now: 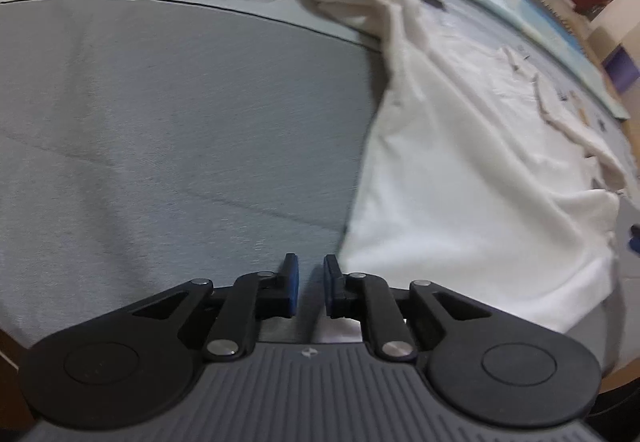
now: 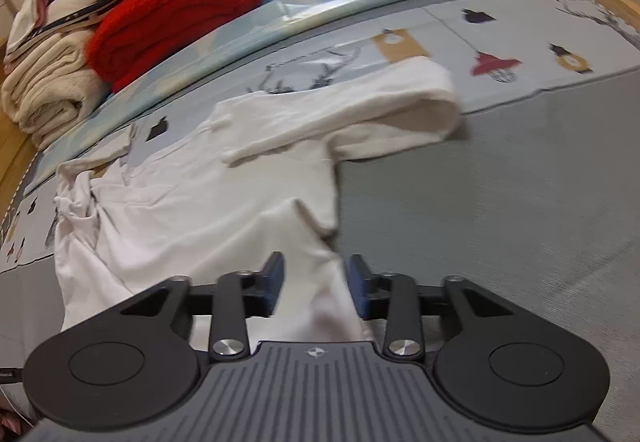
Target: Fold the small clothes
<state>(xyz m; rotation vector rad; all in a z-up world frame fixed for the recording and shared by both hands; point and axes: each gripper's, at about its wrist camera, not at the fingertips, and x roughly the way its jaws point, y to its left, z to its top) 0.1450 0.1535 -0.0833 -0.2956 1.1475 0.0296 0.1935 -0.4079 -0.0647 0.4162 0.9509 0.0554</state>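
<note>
Both grippers empty: left gripper point(image 1: 309, 288) narrowly parted over grey mat point(image 1: 160, 121); right gripper point(image 2: 316, 288) half-open straddling white shirt point(image 2: 208, 193) hem, likely regrasping.

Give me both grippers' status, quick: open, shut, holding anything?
Left gripper: open a narrow gap, nothing between the pads, beside the white garment.
Right gripper: open, garment fabric lies between the pads, not pinched.

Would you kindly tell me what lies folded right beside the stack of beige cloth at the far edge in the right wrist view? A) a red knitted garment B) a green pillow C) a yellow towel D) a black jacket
A: a folded red knitted garment lies right beside the beige stack, beyond the white shirt.
</note>
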